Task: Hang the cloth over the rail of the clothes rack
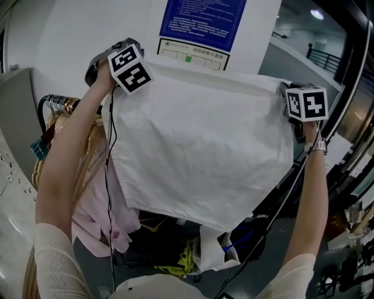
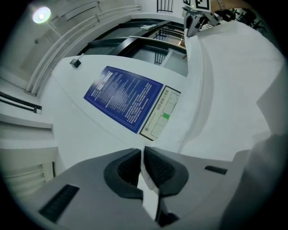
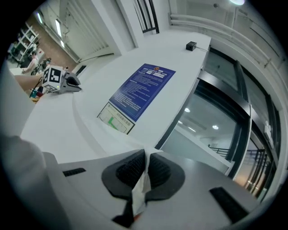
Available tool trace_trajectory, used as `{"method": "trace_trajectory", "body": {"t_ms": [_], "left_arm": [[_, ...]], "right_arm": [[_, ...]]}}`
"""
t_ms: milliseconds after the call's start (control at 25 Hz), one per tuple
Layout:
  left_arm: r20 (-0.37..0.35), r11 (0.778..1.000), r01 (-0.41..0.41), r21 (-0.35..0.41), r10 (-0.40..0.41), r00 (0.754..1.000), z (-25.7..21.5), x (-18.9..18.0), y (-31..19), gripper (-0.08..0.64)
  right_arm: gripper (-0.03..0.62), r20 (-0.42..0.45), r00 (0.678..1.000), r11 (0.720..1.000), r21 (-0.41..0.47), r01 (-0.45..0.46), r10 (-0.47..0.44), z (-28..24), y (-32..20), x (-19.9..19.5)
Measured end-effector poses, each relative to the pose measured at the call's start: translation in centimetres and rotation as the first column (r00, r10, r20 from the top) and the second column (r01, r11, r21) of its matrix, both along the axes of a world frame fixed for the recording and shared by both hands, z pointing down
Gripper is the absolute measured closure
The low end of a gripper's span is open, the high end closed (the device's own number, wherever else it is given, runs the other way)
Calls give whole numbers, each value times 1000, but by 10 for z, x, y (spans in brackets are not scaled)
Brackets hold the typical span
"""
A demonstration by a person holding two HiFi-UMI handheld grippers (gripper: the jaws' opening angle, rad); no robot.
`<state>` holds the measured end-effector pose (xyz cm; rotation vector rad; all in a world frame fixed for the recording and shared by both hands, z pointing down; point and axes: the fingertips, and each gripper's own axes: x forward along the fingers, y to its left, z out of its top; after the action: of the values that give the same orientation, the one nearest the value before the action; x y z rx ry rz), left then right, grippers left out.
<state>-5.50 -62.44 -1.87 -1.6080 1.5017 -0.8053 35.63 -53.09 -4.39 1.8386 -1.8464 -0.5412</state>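
Observation:
A white cloth [image 1: 201, 140] hangs spread wide between my two raised grippers in the head view. My left gripper [image 1: 117, 61] is shut on its upper left corner, my right gripper [image 1: 292, 99] on its upper right corner. In the left gripper view the cloth [image 2: 234, 81] stretches off to the right from the closed jaws of the left gripper [image 2: 142, 155], and the right gripper [image 2: 198, 13] shows at its far end. A pinched fold of cloth [image 3: 140, 188] sits between the jaws of the right gripper [image 3: 147, 157]. The cloth hides the rack's rail in front of me.
Clothes hang on hangers [image 1: 61, 108] at the left, among them a pink garment [image 1: 96, 210]. Ahead stands a white wall with a blue notice [image 1: 201, 20]. Dark bags and clutter [image 1: 245, 236] lie below the cloth. A glazed railing [image 3: 238, 134] runs at the right.

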Motion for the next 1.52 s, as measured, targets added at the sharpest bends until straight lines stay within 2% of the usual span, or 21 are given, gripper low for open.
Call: {"method": "trace_trajectory", "body": {"t_ms": [360, 480, 760, 960, 1120, 1360, 1520], "left_arm": [[70, 997, -8, -71, 13, 997, 56, 8, -21, 540], [88, 995, 3, -103, 6, 996, 66, 8, -27, 498], [162, 984, 29, -176, 0, 987, 90, 10, -35, 457], [194, 978, 53, -202, -13, 981, 94, 9, -39, 440], [202, 978, 46, -205, -4, 979, 95, 11, -40, 439], [184, 972, 39, -231, 4, 983, 101, 11, -42, 439], [193, 972, 42, -230, 3, 981, 102, 14, -43, 437]], "right_arm": [[572, 38, 998, 979, -192, 62, -55, 63, -29, -4], [571, 74, 997, 976, -212, 54, -39, 73, -33, 6], [498, 38, 997, 931, -358, 69, -60, 105, -31, 12], [483, 57, 995, 927, -361, 99, -84, 109, -36, 17], [482, 41, 990, 913, -382, 143, -137, 105, -35, 18], [472, 120, 974, 902, -369, 224, -193, 88, -29, 21], [472, 37, 982, 912, -367, 184, -184, 82, -28, 26]]}}
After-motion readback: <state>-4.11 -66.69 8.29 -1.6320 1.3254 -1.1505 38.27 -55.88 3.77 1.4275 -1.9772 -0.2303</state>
